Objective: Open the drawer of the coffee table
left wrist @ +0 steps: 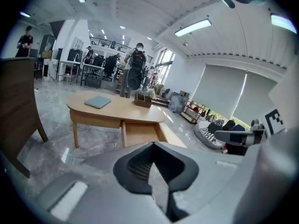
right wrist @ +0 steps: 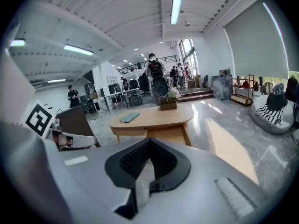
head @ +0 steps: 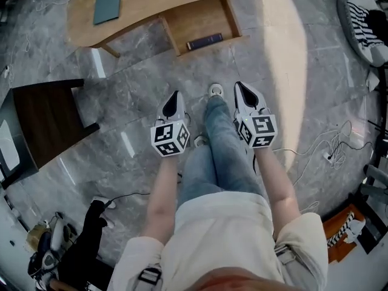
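The light wooden coffee table point(head: 151, 5) stands at the top of the head view with a teal book point(head: 107, 4) on it. Its drawer point(head: 203, 23) is pulled out toward me and holds a dark blue book point(head: 204, 41). My left gripper point(head: 175, 94) and right gripper point(head: 239, 86) are raised in front of my legs, well back from the table, both shut with nothing between their jaws. The left gripper view looks over its shut jaws to the table point(left wrist: 117, 110) and open drawer point(left wrist: 140, 133). The right gripper view also shows the table point(right wrist: 154, 117) beyond its shut jaws.
A dark wooden chair point(head: 48, 120) stands at the left. A striped cushion point(head: 364, 23) lies at the upper right, cables point(head: 330, 147) trail on the grey floor at the right, and a black bag point(head: 91, 235) sits at the lower left. People stand far behind the table point(right wrist: 154, 71).
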A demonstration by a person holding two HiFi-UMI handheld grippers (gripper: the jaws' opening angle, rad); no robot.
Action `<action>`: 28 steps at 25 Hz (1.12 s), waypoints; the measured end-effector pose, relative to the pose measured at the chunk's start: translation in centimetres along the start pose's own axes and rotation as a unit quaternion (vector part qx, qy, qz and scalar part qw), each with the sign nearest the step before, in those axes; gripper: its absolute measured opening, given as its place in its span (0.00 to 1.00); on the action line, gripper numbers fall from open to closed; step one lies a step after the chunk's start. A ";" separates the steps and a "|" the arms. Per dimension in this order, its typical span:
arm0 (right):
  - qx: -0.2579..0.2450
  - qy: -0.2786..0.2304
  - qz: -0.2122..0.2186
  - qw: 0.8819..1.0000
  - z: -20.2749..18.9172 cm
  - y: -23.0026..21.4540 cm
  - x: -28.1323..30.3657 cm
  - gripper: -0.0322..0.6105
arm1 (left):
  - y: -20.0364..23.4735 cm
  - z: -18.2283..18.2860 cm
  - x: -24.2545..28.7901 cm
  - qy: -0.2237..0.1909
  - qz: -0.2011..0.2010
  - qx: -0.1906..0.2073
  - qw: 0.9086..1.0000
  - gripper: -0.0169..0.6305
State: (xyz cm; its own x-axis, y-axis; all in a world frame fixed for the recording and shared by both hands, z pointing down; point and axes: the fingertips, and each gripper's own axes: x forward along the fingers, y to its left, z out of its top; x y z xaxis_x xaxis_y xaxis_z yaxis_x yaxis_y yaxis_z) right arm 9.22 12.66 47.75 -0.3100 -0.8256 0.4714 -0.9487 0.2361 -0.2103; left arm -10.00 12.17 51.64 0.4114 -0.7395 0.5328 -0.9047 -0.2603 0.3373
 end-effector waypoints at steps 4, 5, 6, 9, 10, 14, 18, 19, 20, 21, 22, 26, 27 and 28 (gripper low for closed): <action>0.007 -0.011 0.026 1.000 2.6 3.3 -5.1 0.05 | -2.9 1.8 -5.2 -0.006 -0.006 -0.002 1.000 0.03; 0.008 -0.015 0.030 0.999 3.4 4.0 -6.3 0.05 | -3.6 2.4 -6.4 -0.008 -0.010 -0.003 1.000 0.03; 0.007 -0.020 0.034 0.999 4.2 4.6 -7.4 0.05 | -4.3 3.0 -7.5 -0.011 -0.014 -0.003 1.000 0.03; -0.019 -0.034 0.046 0.998 6.5 6.6 -10.5 0.05 | -6.4 4.5 -10.7 -0.015 -0.025 -0.002 1.000 0.03; -0.031 -0.036 0.051 0.998 7.0 7.3 -11.6 0.05 | -7.2 4.7 -11.7 -0.014 -0.030 -0.002 0.999 0.03; -0.028 -0.043 0.075 0.996 8.8 10.1 -15.6 0.05 | -9.9 5.8 -15.9 -0.009 -0.049 0.010 0.999 0.03; -0.026 -0.060 0.078 0.995 10.7 11.4 -18.5 0.05 | -12.0 7.8 -18.8 -0.022 -0.063 0.024 0.997 0.03; -0.024 -0.064 0.078 0.995 11.1 11.5 -19.1 0.05 | -12.3 8.3 -19.3 -0.026 -0.065 0.026 0.997 0.03; -0.023 -0.068 0.078 0.994 11.5 11.7 -19.6 0.05 | -12.5 8.7 -19.9 -0.029 -0.066 0.029 0.997 0.03; -0.022 -0.071 0.079 0.994 11.9 12.0 -20.0 0.05 | -12.6 9.2 -20.4 -0.031 -0.066 0.030 0.997 0.03; -0.023 -0.074 0.080 0.994 12.3 12.2 -20.4 0.05 | -12.8 9.6 -21.0 -0.033 -0.066 0.029 0.997 0.03; -0.034 -0.082 0.093 0.992 13.8 13.5 -21.6 0.05 | -12.9 10.8 -23.1 -0.042 -0.064 0.028 0.997 0.03; -0.039 -0.085 0.095 0.991 14.1 13.7 -21.8 0.05 | -12.9 10.9 -23.6 -0.044 -0.063 0.028 0.997 0.03; -0.043 -0.089 0.098 0.990 14.4 13.9 -22.0 0.05 | -12.9 11.0 -23.9 -0.046 -0.062 0.027 0.997 0.03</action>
State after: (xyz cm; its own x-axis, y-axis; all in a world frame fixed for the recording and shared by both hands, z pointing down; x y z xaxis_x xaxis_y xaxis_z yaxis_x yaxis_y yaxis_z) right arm 3.76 26.75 22.13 -0.4793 -0.8352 0.2698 -0.8760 0.4364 -0.2053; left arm -9.39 26.41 26.04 0.5103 -0.7532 0.4151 -0.8535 -0.3845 0.3518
